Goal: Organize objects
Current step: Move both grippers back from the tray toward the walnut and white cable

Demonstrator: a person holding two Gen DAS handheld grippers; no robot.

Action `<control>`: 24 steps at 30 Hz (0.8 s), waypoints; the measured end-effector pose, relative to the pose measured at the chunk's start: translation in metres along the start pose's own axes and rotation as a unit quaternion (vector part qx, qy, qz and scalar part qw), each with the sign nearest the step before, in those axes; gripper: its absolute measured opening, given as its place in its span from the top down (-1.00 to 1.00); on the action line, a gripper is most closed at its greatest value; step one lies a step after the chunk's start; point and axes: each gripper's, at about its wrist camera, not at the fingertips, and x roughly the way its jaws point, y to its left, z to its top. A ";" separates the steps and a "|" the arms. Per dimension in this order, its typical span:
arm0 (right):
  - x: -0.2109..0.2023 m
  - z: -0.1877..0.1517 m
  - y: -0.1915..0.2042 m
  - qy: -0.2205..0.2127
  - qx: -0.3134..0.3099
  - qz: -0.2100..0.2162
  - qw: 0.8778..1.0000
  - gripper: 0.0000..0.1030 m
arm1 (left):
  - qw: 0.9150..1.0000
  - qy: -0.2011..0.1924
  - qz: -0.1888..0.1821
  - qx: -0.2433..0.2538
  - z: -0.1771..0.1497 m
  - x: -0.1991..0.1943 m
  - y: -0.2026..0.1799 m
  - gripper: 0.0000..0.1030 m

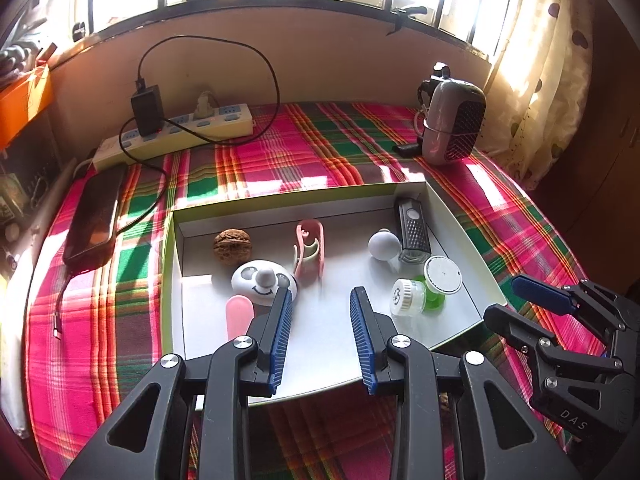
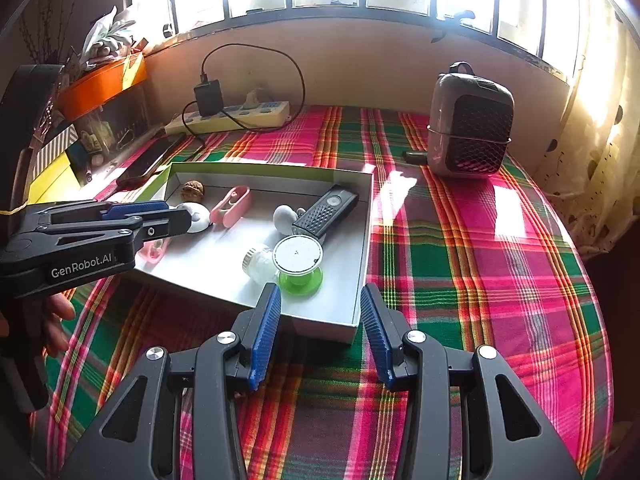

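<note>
Left gripper (image 1: 320, 300) apart, empty, above shallow white cardboard box (image 1: 460, 224) on plaid-clothed surface (image 2: 480, 260); right gripper (image 2: 320, 300) apart, empty, at box's near corner; brown walnut (image 1: 232, 246), green-based spool (image 2: 298, 260) inside.

"GenRobot.AI" on the left hand-held gripper (image 2: 176, 216); "DAS" — right hand-held gripper (image 1: 516, 300).

Both black tongs (image 1: 320, 300) (image 2: 320, 300) have ribbed blue pads, silver screws and white lettering.
</note>
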 end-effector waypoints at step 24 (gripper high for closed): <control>-0.025 -0.040 -0.001 -0.005 0.024 0.023 0.999 0.16 | 0.997 0.041 -0.069 0.015 -0.089 -0.036 -0.032 0.35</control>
